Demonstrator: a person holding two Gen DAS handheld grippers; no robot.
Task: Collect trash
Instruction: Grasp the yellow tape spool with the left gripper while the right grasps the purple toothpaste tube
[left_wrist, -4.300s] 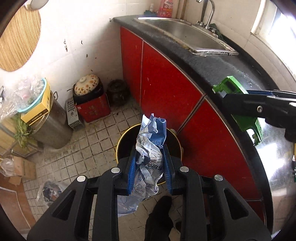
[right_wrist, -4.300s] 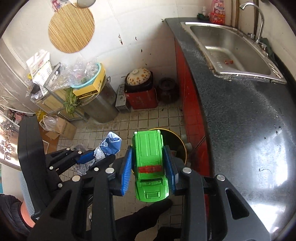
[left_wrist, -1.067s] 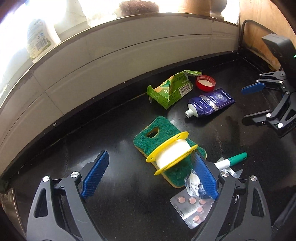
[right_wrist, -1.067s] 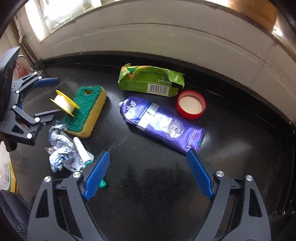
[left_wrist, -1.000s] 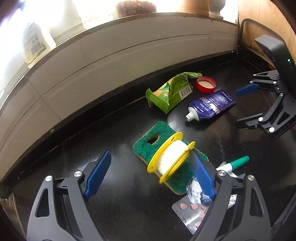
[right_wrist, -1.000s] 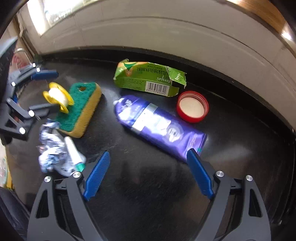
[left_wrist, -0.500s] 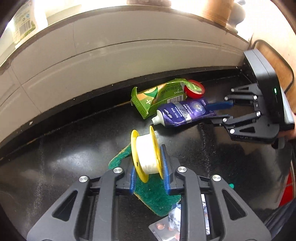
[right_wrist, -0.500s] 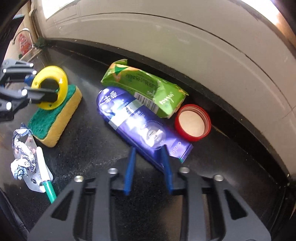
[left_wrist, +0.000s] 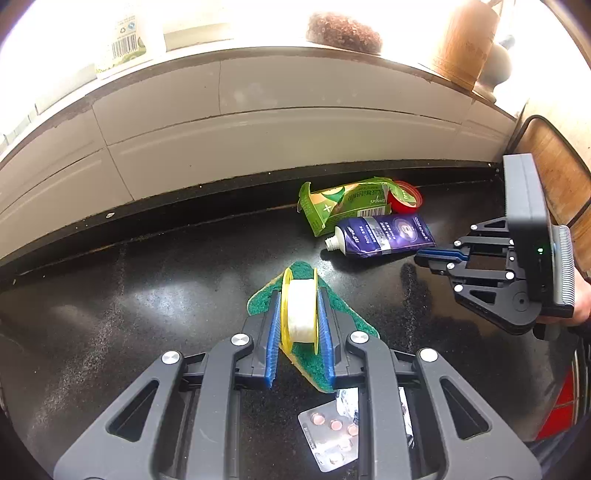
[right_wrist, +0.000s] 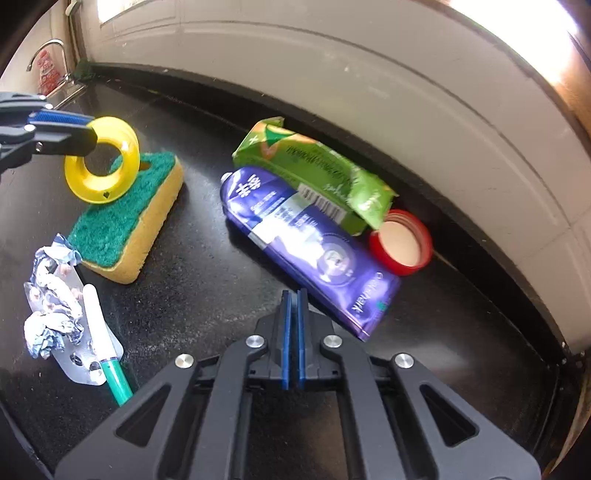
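Note:
My left gripper (left_wrist: 300, 321) is shut on a yellow spool of white tape (left_wrist: 300, 314) and holds it just above a green-and-yellow sponge (left_wrist: 347, 325). The spool also shows in the right wrist view (right_wrist: 105, 162). My right gripper (right_wrist: 292, 314) is shut and empty, its tips just short of the flat end of a purple tube (right_wrist: 306, 243). The tube lies on the black counter against a crushed green carton (right_wrist: 317, 173) and a red cap (right_wrist: 400, 242).
Crumpled foil (right_wrist: 50, 291), a pill blister (left_wrist: 332, 432) and a green-capped white pen (right_wrist: 105, 343) lie near the sponge (right_wrist: 125, 221). A tiled wall (left_wrist: 258, 129) closes the counter's far side. A wooden board (left_wrist: 554, 173) stands at the right end.
My left gripper closed on the spool and lifted it off the sponge. My right gripper shut fully with nothing in it, and stands at the tube's flat end.

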